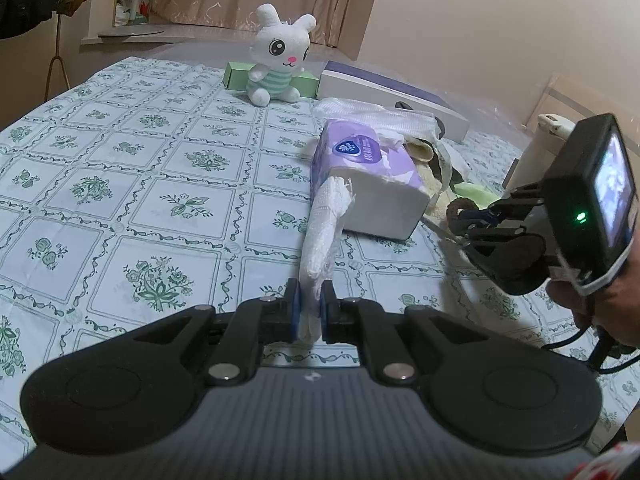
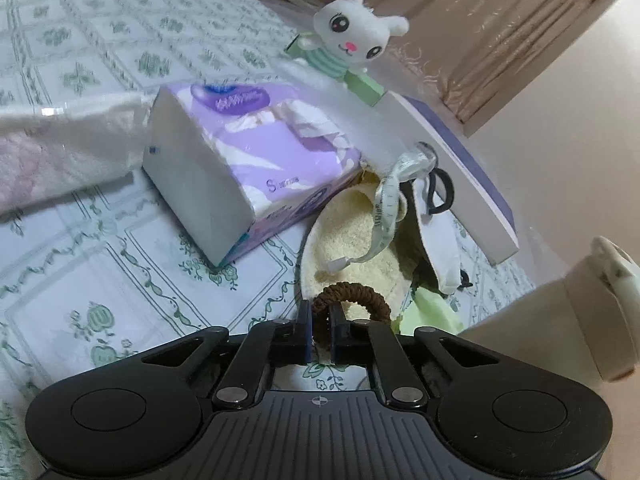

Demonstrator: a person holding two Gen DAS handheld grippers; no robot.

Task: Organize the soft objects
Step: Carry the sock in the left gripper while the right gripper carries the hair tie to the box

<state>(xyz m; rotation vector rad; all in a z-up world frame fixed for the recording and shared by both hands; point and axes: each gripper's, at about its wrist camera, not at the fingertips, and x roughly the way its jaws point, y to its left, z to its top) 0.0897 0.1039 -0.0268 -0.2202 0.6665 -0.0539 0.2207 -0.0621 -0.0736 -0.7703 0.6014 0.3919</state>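
My left gripper [image 1: 310,309] is shut on a white knitted cloth [image 1: 322,236] that stretches up over a purple tissue pack [image 1: 368,178]; the cloth also shows in the right wrist view [image 2: 68,152]. My right gripper [image 2: 320,322] is shut on a brown hair tie [image 2: 354,294], just above a cream fuzzy slipper [image 2: 352,236] beside the tissue pack [image 2: 244,160]. The right gripper also shows in the left wrist view [image 1: 460,216], right of the pack. A white plush rabbit [image 1: 280,60] sits at the far side of the table.
A green-patterned tablecloth [image 1: 120,184] covers the table. A green box [image 1: 236,76] and a long white and purple box [image 1: 384,92] lie behind the rabbit. A measuring tape [image 2: 386,208], a black hair tie [image 2: 442,192], a green cloth [image 2: 434,312] and a cream container [image 2: 592,312] are at right.
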